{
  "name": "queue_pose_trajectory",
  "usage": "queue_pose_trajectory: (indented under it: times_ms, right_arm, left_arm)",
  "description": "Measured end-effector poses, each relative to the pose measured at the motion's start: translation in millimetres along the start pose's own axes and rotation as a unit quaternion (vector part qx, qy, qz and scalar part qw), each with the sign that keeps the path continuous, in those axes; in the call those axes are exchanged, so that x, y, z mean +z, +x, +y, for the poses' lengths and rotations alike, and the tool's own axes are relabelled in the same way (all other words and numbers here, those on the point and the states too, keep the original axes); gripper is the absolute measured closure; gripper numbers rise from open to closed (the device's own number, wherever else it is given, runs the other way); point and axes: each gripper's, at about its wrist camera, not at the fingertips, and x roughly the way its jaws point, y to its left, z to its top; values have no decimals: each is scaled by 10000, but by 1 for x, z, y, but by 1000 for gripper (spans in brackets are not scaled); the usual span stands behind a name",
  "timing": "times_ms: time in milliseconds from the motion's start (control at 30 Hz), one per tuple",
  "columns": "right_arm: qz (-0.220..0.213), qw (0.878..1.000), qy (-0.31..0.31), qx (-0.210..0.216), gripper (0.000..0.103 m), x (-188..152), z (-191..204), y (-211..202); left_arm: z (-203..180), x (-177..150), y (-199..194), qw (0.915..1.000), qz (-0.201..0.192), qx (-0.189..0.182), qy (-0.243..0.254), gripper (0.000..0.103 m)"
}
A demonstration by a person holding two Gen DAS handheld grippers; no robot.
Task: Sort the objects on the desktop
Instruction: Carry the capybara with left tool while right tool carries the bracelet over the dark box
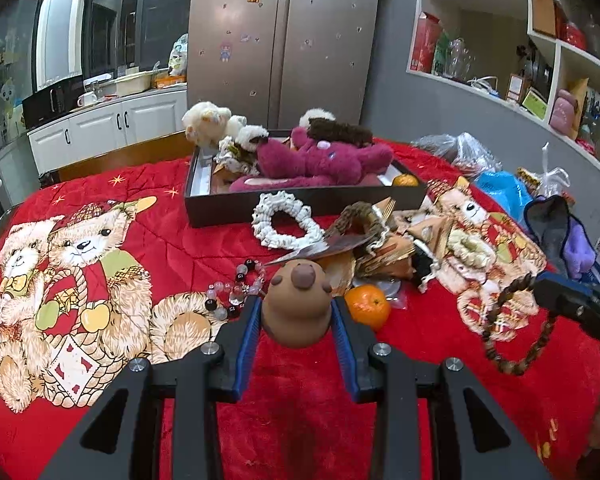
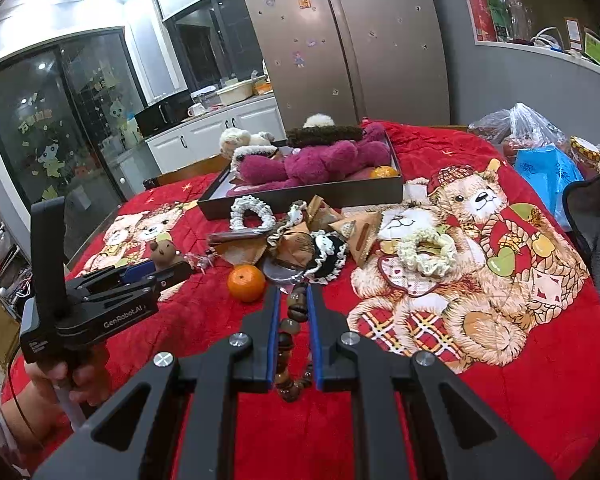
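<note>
My left gripper (image 1: 296, 304) is shut on a brown capybara toy (image 1: 298, 304) and holds it above the red cloth; it also shows in the right wrist view (image 2: 164, 252). My right gripper (image 2: 293, 292) is shut on a brown bead bracelet (image 2: 290, 332), which hangs from it in the left wrist view (image 1: 512, 320). A black tray (image 1: 300, 204) holding a magenta plush bear (image 1: 320, 160) stands at the back. An orange (image 1: 368, 306) lies just right of the toy. A crystal bead bracelet (image 1: 236, 288) lies to its left. A white scrunchie (image 1: 284, 222) leans by the tray.
A heap of paper packets and scrunchies (image 2: 320, 236) lies in the middle. A cream scrunchie (image 2: 426, 254) lies to the right. Plastic bags (image 2: 540, 148) and a dark cloth (image 1: 556, 228) crowd the right edge. A fridge (image 1: 280, 40) stands behind the table.
</note>
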Motion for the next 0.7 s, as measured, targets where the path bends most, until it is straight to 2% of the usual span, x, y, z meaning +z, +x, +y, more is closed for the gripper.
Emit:
queue_pose_trajectory:
  times_ms: [233, 400, 633, 700]
  right_arm:
    - [-195, 9997, -115, -46, 89, 7, 13, -9]
    - [-360, 9992, -120, -105, 89, 29, 14, -14]
    - [-332, 9993, 49, -142, 89, 78, 1, 5]
    - [-273, 9995, 142, -51, 89, 93, -5, 16]
  left_arm:
    - [-2, 3, -2, 9998, 82, -160, -128, 68]
    - [-11, 11, -10, 9997, 44, -231, -95, 68]
    - [-7, 52, -9, 9995, -166, -149, -218, 68]
    - [-6, 68, 0, 9995, -252, 54, -167, 68]
